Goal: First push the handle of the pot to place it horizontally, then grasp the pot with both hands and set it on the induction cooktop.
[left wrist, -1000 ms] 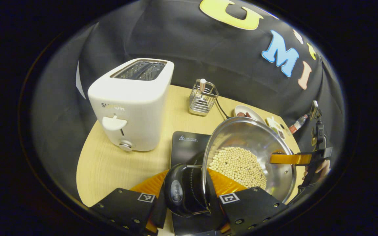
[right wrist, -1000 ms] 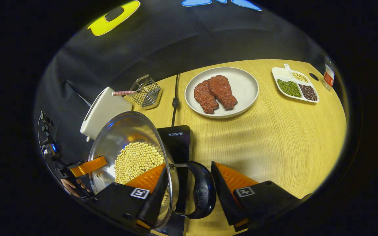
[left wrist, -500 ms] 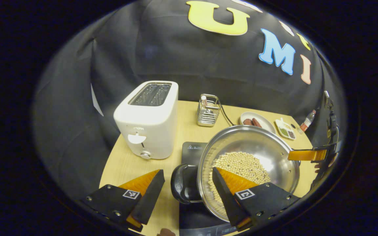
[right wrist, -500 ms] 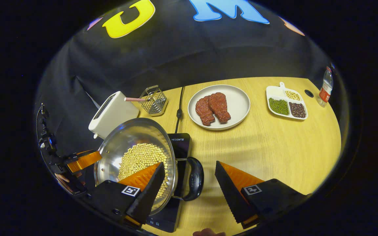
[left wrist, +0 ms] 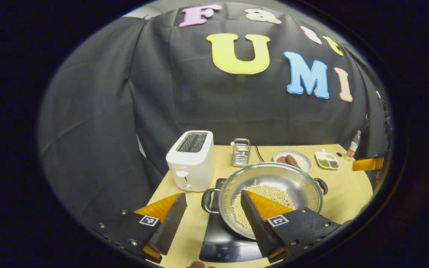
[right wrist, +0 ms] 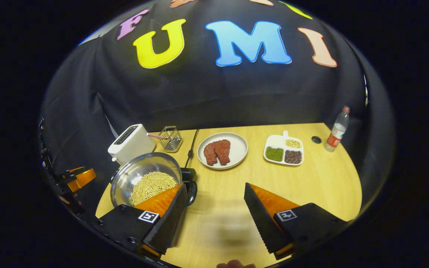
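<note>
Left gripper view, left claw (left wrist: 210, 219): released, fingers spread, holding nothing, above the table's (left wrist: 348, 193) near edge
Left gripper view, pot (left wrist: 270, 195): steel, with pale beans inside, sitting on the black induction cooktop (left wrist: 220, 242); side handles level
Left gripper view, toaster (left wrist: 191, 160): white, left of the pot
Right gripper view, right claw (right wrist: 214, 214): released, empty, over bare table
Right gripper view, pot (right wrist: 145, 182): left of the claw, apart from it
Right gripper view, plate (right wrist: 238, 149): holds two pieces of meat

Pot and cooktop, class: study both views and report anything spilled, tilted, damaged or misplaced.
Nothing stands out. The pot sits level on the cooktop, beans inside it, none spilled on the table. Both grippers, left and right, are open and clear.
</note>
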